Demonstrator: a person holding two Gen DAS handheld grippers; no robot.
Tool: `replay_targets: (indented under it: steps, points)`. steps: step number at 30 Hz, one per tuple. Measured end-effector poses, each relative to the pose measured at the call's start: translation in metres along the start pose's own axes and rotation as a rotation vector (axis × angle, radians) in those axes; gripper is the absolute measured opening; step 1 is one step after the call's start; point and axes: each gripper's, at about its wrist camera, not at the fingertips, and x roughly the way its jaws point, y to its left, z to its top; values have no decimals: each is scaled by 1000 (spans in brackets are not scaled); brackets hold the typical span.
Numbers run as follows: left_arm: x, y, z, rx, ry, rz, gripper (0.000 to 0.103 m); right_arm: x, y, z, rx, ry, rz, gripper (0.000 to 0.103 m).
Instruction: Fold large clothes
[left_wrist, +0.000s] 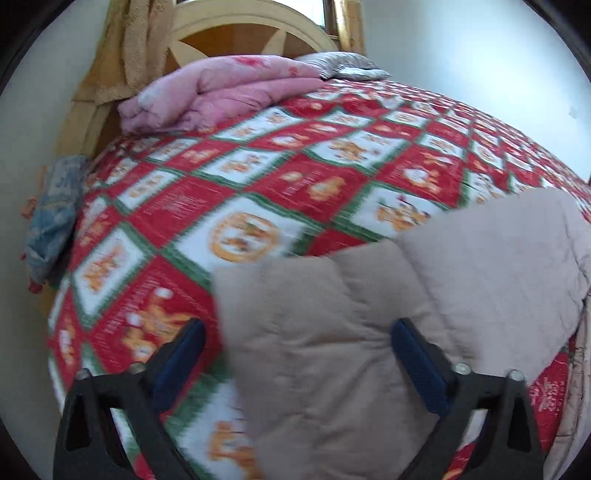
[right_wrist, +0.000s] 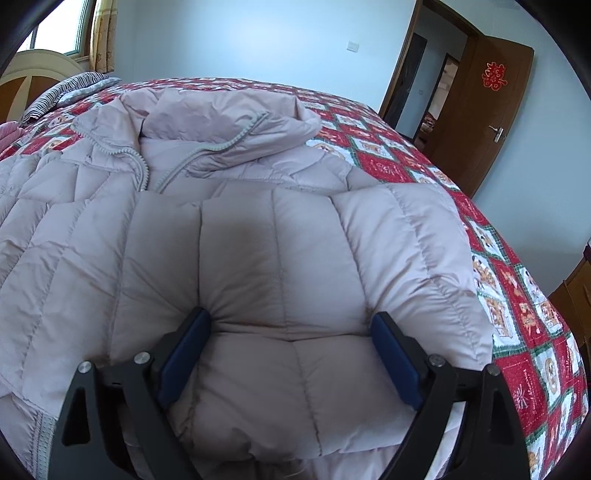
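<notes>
Puffy beige jacket (right_wrist: 258, 229) lies spread on the bed (right_wrist: 517, 295), its hood past the right claw (right_wrist: 291, 332). Right claw jaws stand wide with the pads pressing into a folded-over padded section bulging between them. Left claw (left_wrist: 299, 339) is wide open over the jacket's edge, fabric between the pads but no squeeze visible; view blurred. Pink quilt (left_wrist: 221, 96) sits far ahead of it.

I am looking at a big bed (right_wrist: 517, 280) wearing a red, white and green patchwork cover. Daylight is coming in through a window (right_wrist: 55, 33) with yellow curtains (right_wrist: 101, 37). Pale blue walls (right_wrist: 258, 37) are standing around it, and a brown door (right_wrist: 495, 110) is hanging open.
</notes>
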Motion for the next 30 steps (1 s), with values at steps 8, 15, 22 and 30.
replay_targets:
  steps: [8, 15, 22, 30]
  points:
    - [-37, -9, 20, 85, -99, -38, 9, -1, -7, 1, 24, 3, 40, 92]
    - [-99, -17, 82, 134, -292, 12, 9, -41, -25, -1, 27, -68, 99, 92]
    - [-170, -95, 106, 250, -420, -133, 8, -65, -40, -6, 22, -115, 111, 92]
    - [-217, -213, 79, 434, -466, -331, 8, -63, -63, -25, 76, -108, 121, 92]
